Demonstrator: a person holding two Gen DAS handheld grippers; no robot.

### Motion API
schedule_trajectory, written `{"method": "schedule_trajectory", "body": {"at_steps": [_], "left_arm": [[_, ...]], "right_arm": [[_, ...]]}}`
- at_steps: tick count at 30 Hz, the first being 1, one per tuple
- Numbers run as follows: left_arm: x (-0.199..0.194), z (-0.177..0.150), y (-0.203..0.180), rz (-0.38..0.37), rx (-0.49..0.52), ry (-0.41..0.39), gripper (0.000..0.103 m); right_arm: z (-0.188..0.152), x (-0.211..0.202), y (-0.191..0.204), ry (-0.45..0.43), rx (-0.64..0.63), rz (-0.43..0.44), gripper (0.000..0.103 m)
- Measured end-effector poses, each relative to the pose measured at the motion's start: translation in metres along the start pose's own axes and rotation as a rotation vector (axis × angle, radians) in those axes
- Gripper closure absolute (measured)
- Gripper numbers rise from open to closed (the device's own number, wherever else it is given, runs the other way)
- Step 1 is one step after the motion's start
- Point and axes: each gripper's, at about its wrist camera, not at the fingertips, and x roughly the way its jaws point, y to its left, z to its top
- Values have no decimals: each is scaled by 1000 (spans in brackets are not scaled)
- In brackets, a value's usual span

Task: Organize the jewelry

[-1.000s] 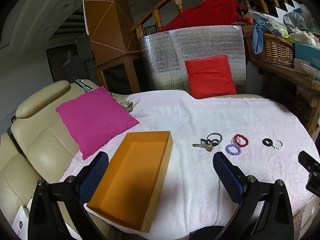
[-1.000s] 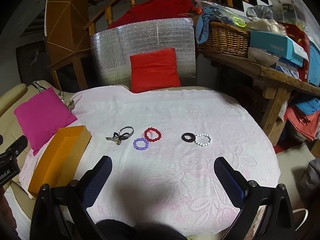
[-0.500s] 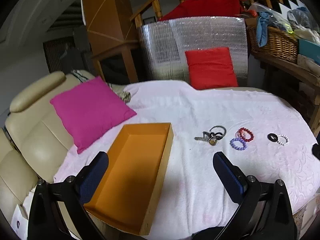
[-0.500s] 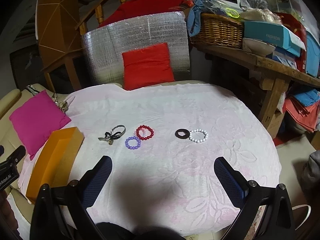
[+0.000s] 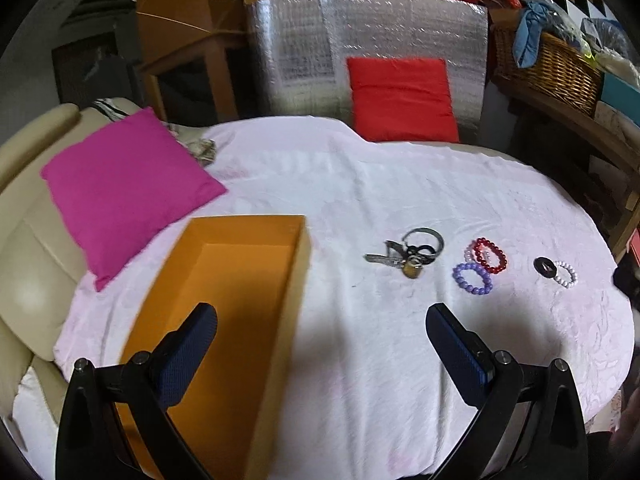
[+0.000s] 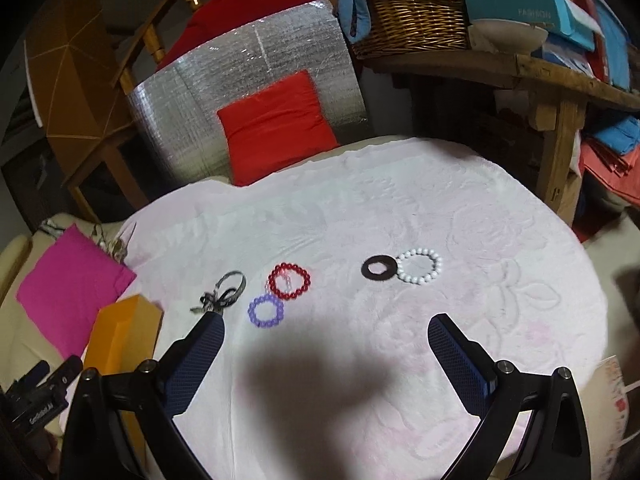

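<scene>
Since a second ago both views have been brought lower and nearer the worktop (image 6: 500, 220) — nothing on it has been shifted. The right hand-held gripper (image 6: 326, 332) and the left hand-held gripper (image 5: 322, 322) are held wide apart, empty. The purple bead bracelet (image 6: 265, 311), red bead bracelet (image 6: 289, 281) and white bead bracelet (image 6: 419, 266) lie right of the empty orange box (image 5: 224, 300) — a first pickup seems imminent.

Cream sofa (image 5: 28, 216), wooden banister (image 6: 160, 40), foil panel (image 5: 304, 40)
</scene>
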Motion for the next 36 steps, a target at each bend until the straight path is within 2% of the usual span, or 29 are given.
{"method": "schedule_trajectory", "body": {"at_steps": [4,6,11,17,20,25,31,34,36], "left_arm": [[31,9,-20,-56,11,27,0],[50,12,-34,-76,31,33,0],[99,9,-63,-75,94,87,0],[147,10,-86,-110,86,159,1],[166,12,-93,-124,78,183,9],[195,12,-94,-129,46,232,29],[208,13,-90,-168,18,240,49],[207,13,-90,-185,21,230,63],[204,11,-88,-202,23,227,81]], "right_arm": [[-17,24,-12,32,7,25,0],[-22,30,-21,29,1,-8,0],[-15,38,-49,44,133,9,0],[-11,50,-66,82,228,47,0],[-10,52,-68,84,249,67,0],[-10,53,-58,80,217,94,0],[-10,55,-43,86,157,123,0],[-11,55,-38,81,131,123,0],[-11,54,-34,75,116,116,0]]}}
